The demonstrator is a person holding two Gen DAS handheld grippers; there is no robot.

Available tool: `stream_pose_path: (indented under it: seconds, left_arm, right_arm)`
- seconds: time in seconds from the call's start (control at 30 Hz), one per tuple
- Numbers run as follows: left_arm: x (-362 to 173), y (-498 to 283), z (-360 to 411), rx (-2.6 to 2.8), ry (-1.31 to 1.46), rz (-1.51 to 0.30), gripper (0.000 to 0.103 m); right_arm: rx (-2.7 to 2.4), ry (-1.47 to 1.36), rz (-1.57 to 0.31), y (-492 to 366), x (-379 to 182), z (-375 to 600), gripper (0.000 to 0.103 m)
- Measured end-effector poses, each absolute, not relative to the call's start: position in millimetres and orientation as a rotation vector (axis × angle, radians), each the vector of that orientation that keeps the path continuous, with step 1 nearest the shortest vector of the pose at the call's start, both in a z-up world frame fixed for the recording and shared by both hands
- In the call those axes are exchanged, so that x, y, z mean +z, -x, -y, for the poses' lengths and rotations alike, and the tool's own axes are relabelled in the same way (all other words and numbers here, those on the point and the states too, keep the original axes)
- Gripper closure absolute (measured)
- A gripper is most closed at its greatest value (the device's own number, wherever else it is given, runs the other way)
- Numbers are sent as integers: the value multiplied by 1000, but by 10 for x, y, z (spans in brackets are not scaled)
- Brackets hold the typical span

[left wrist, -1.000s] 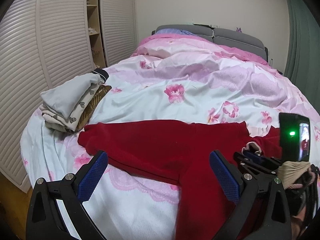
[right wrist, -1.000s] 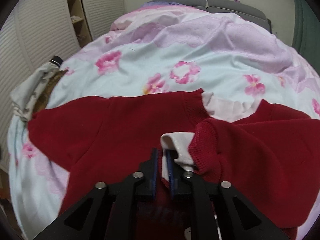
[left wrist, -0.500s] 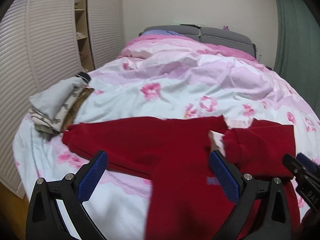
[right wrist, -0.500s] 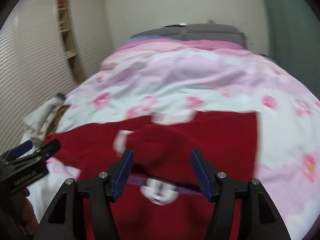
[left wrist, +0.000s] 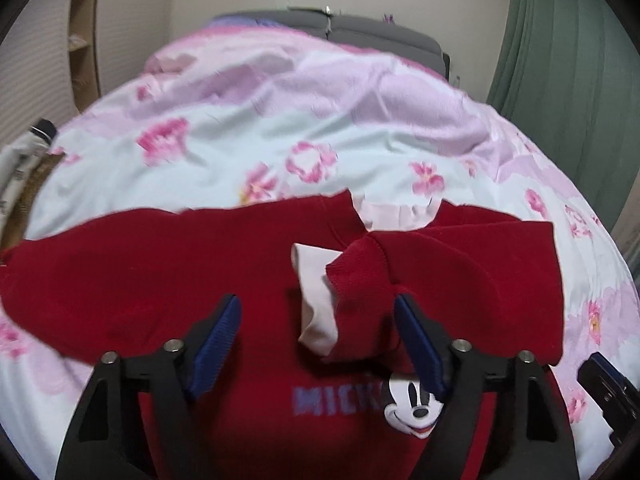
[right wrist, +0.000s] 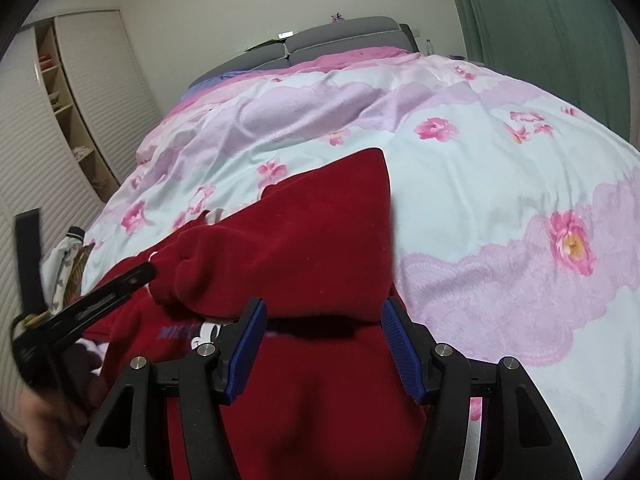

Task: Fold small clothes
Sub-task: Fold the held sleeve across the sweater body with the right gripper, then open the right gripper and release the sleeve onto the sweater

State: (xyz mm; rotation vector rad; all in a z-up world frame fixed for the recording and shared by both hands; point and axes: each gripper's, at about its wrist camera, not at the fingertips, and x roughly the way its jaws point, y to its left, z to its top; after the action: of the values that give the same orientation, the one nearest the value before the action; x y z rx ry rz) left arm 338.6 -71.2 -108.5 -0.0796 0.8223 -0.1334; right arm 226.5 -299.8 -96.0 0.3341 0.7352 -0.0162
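Observation:
A small red Mickey sweatshirt (left wrist: pixel 160 264) lies face up on the floral bed cover. Its right sleeve (left wrist: pixel 432 264) is folded inward across the chest, with the white cuff lining (left wrist: pixel 316 292) showing. The other sleeve stretches out to the left. My left gripper (left wrist: pixel 318 340) is open and empty, just above the chest print. My right gripper (right wrist: pixel 322 344) is open and empty, over the folded sleeve (right wrist: pixel 304 240) at the garment's right side. The left gripper also shows at the left of the right wrist view (right wrist: pixel 80 304).
A stack of folded light clothes (left wrist: pixel 20 176) sits at the bed's left edge, also in the right wrist view (right wrist: pixel 64 268). The pink floral duvet (right wrist: pixel 500 184) spreads wide to the right and back. Slatted wardrobe doors stand at left, a green curtain at right.
My right gripper let go of the sleeve cuff after laying it across the chest, opened, and moved right. My left gripper moved right and closer over the sweatshirt's chest.

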Motion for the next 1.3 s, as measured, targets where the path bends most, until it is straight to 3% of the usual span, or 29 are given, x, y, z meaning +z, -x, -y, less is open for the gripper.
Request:
stream_pose_path:
  seconds: [0.07,0.1,0.17,0.23,0.37,0.7,0.77,0.83,0.93,1.1,1.3]
  left_arm:
    - [-1215,-3495,682,-174,124,-875,61]
    - [-1264,-3523,665,-193,150,-896,78]
    - [-1265,-3485,644,-185,152,-886,90]
    - [-1181,-3389,608,-180,151,-859,94]
    - [-985,-3141,429,-145,145,-790,95]
    - [-1295,-3243,437,-98,85,-885,94]
    - [-1209,-3197,456,-102,77,-864,88]
    - [-1120,-3163,455,-97,69,-841,72]
    - [-954,-3136,438,-69,54,-791,60]
    - [-860,-3301,520,-64,34,-778,56]
    - [-1249,-3504,551,-20,4,-869,55]
  right_arm:
    - [-15,-343,-734,-2279,-982,3012,42]
    - [-14,-346,-736,-2283,-997,3018,42]
    - [-15,-353,-739,-2288,-1024,3040,42]
    - [-21,-365,-740,-2281,-1040,3076,42]
    - [-31,-383,-731,-2257,-1020,3146,42]
    - [-44,-352,-746,-2292,-1027,3163,42]
    - [-47,-345,-750,-2332,-1030,3169,42]
    - [-47,-347,-748,-2382,-1024,3190,42]
    - [-59,-312,-728,-2557,-950,3205,42]
    - [-124,-195,-718,-2951,-821,3206,42]
    - [-163,-115,-813,-3398,-986,3221,45]
